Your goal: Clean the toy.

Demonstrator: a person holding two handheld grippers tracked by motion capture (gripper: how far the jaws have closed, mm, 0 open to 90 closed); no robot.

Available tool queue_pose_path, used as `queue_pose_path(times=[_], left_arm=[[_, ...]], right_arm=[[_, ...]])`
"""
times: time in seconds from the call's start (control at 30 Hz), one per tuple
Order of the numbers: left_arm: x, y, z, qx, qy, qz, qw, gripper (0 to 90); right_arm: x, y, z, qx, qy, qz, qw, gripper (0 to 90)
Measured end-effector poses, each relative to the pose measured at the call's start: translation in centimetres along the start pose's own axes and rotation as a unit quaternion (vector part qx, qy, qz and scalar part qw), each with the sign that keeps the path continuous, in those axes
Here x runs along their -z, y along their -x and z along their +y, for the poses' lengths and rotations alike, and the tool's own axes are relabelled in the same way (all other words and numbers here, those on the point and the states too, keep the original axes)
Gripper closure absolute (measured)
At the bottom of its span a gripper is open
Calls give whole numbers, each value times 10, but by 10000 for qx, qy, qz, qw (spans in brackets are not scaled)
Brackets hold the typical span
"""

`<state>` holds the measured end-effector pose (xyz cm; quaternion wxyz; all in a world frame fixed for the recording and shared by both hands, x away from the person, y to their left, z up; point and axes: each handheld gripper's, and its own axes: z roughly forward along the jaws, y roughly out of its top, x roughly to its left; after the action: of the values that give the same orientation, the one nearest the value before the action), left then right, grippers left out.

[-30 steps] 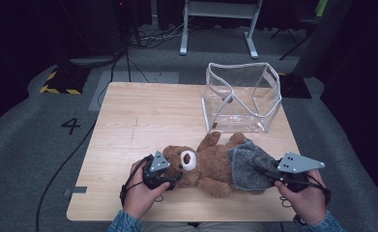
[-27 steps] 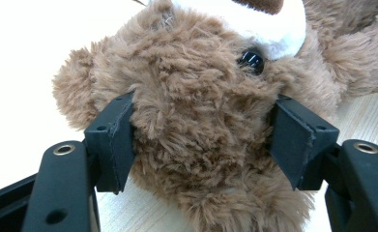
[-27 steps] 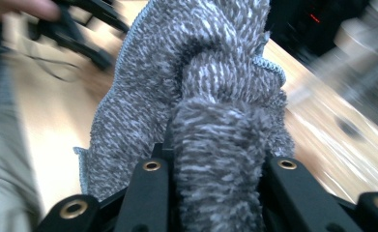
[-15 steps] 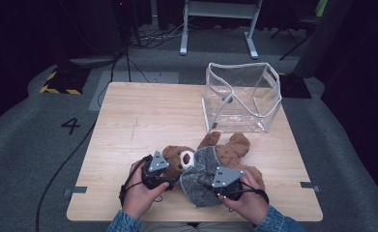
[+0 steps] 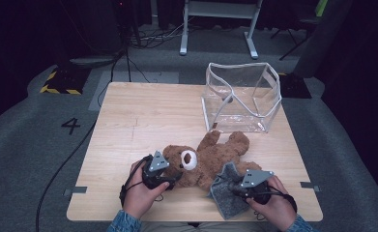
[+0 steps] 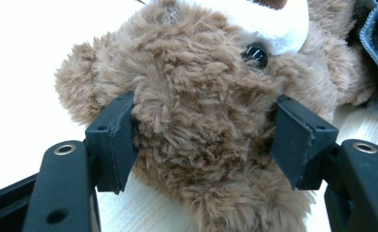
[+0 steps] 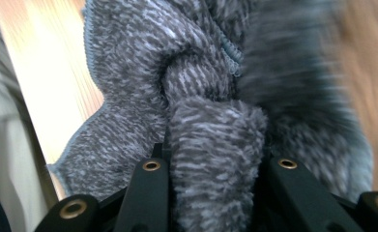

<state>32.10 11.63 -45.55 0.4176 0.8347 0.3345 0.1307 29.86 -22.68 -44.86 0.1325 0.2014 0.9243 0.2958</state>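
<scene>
Near the worktop's (image 5: 128,111) front edge, the left gripper's (image 5: 169,180) fingers (image 6: 111,140) stand wide, clamped on either side of the brown teddy bear's (image 5: 210,157) head. Right of it, the right gripper (image 5: 235,189) pinches a bunched fold of the grey cloth (image 5: 225,193) lying against the bear.
</scene>
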Motion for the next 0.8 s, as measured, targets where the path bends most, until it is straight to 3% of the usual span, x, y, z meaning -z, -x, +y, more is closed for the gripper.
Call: queue_pose_path(times=[0.03, 0.13, 0.27, 0.33, 0.47, 0.57, 0.63, 0.67, 0.8], left_arm=[[0, 0, 0, -8, 4, -4, 10000, 320], [0, 0, -1, 41, 58, -9, 10000, 320], [4, -1, -1, 3, 136, -1, 9999, 313], [6, -1, -1, 23, 186, 3, 9998, 310], [13, -1, -1, 31, 246, 75, 9997, 311], [20, -1, -3, 37, 270, 130, 9995, 311], [22, -1, -3, 59, 306, 131, 9994, 309], [27, -2, -5, 79, 323, 135, 9994, 304], [33, -3, -8, 108, 308, 228, 9992, 298]], right_arm=[[2, 4, -5, 107, -144, -30, 9998, 721], [12, 6, -15, -97, -216, 16, 9997, 721], [35, 9, -25, -411, -35, 92, 9991, 722], [51, 11, -29, -544, 231, 86, 9982, 724], [83, 22, -34, -691, 724, -418, 9941, 723], [95, 36, -41, -896, 928, -776, 9886, 722], [99, 41, -43, -946, 946, -875, 9871, 722], [104, 49, -46, -1074, 992, -1002, 9842, 722], [112, 60, -42, -972, 949, -1420, 9805, 709]])
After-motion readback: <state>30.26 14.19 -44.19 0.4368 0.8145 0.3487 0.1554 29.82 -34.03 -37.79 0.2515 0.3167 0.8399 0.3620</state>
